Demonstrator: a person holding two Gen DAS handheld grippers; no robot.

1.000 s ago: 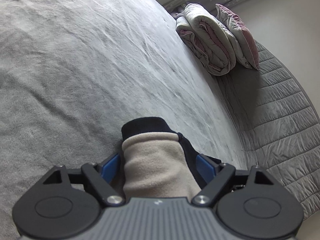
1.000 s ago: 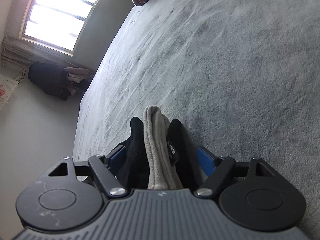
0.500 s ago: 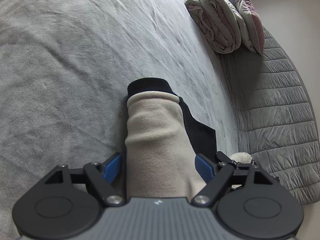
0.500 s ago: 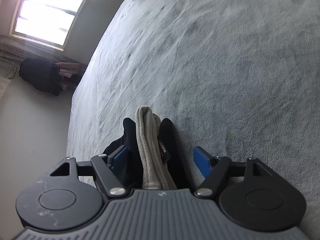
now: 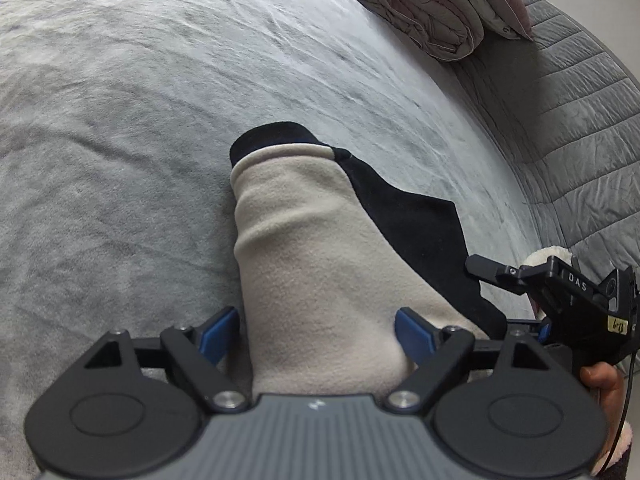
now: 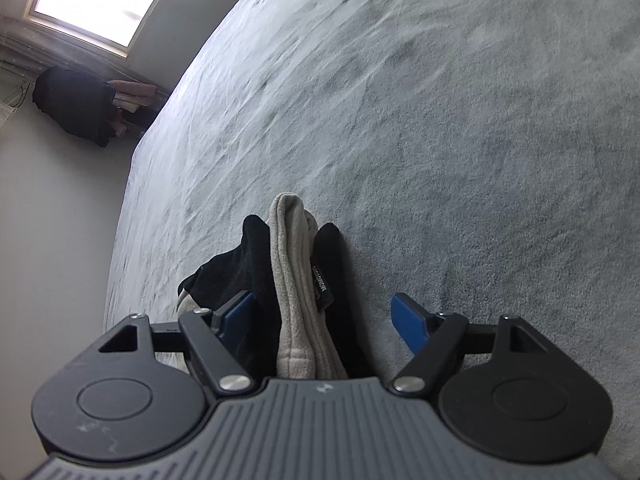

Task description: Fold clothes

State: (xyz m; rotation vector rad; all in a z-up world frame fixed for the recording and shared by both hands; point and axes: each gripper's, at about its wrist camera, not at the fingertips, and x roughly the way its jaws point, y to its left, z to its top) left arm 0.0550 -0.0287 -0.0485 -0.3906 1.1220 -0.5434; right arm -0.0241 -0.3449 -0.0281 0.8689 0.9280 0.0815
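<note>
currently the left gripper (image 5: 318, 334) has its jaws opening, blue pads (image 5: 414, 334) spread wide on either side of the folded beige-and-black fleece garment (image 5: 316, 248); the fabric runs between them, and neither pad clearly presses on it. the garment lies on the grey plush bed cover (image 5: 140, 120), its folded end pointing away from the camera. the right gripper (image 6: 324, 320) is also spread: its left pad touches the black layer, its right pad (image 6: 410, 322) stands clear of the cloth over bare cover. seen from the left wrist, the right gripper (image 5: 560, 292) sits at the garment's right edge, a hand (image 5: 604, 384) behind it. a rolled pale quilt (image 5: 420, 4) rests far up the bed.
</note>
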